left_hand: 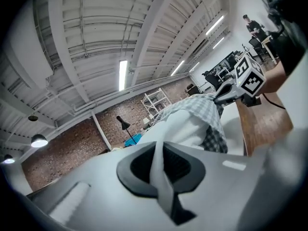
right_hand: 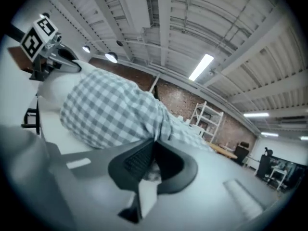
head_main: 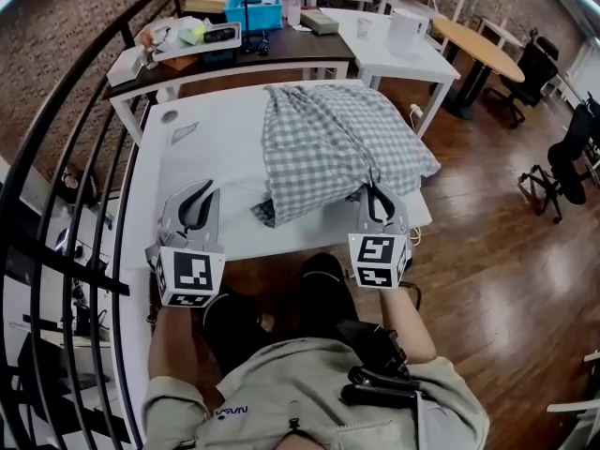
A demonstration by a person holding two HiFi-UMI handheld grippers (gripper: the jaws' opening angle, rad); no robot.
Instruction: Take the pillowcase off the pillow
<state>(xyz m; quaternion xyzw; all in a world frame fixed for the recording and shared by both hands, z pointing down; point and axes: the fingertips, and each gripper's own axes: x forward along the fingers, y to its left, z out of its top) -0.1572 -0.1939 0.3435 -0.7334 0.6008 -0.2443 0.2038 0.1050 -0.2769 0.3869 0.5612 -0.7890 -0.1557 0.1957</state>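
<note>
Held low at the near edge of the white table (head_main: 178,125), the left gripper (head_main: 202,193) is clamped shut on a pinch of the white pillow (left_hand: 187,129), and a strip of its cloth is drawn between the closed jaws. Off to its right, the right gripper (head_main: 375,198) is also closed, with a fold of the pillowcase (head_main: 328,148) caught between its jaws. The 2 grippers are set well apart, 1 at each near corner of the bedding.

The pillowcase is made of grey-and-white gingham and is rumpled and creased. It is spread over the far and right part of the pillow, while the pillow's bare white end is left exposed on the left. Both are laid on the table, close to its front edge.

Beyond the table a dark-topped desk (head_main: 281,52) bearing a blue crate (head_main: 253,9) is seen, then a round wooden table (head_main: 483,50), office chairs (head_main: 534,64), a wooden floor (head_main: 487,232) and a brick wall (head_main: 84,7).
</note>
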